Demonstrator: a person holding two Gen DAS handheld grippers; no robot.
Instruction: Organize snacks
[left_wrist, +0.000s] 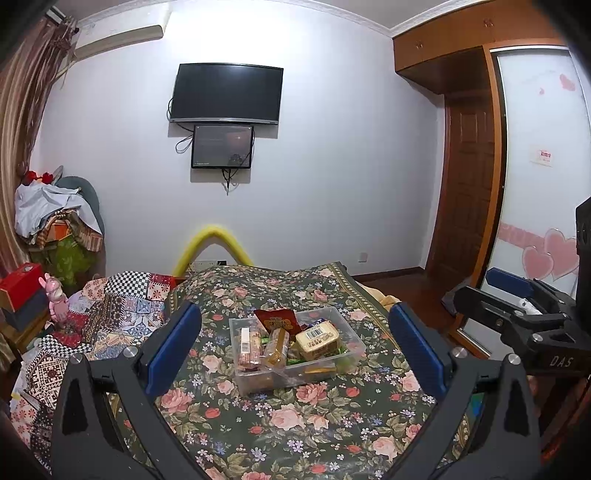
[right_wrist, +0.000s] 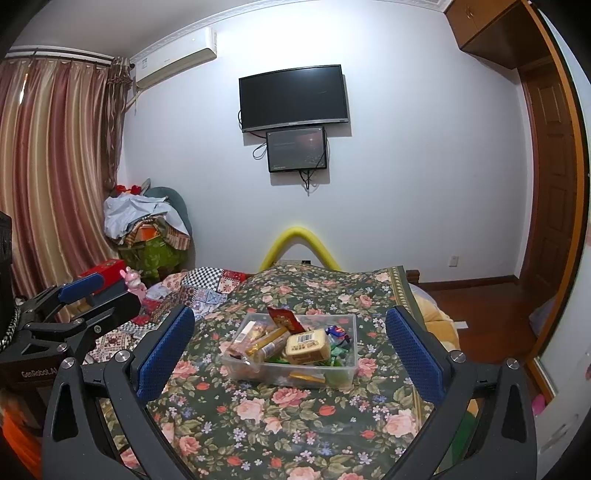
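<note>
Clear plastic bin, rectangular, standing on a floral tablecloth and filled with packaged snacks: a red pouch upright at the back, a yellow barcoded pack lying on top, a tall orange-brown biscuit pack and a pink-and-white barcoded pack at the near left. Left gripper: jaws spread wide, blue pads on either side of the bin but short of it, holding nothing. Right gripper: likewise spread wide and empty, the bin between its fingers but farther off. The right wrist view alone shows blue-wrapped candies at the bin's right end, striped curtains and the whole air conditioner; it also shows the left gripper from the side at the left edge. The left wrist view alone shows a sliding wardrobe door with pink heart decals, and the right gripper's side at the right edge. Both views: wall-mounted television with a smaller screen below, and a yellow foam arch beyond the table.
</note>
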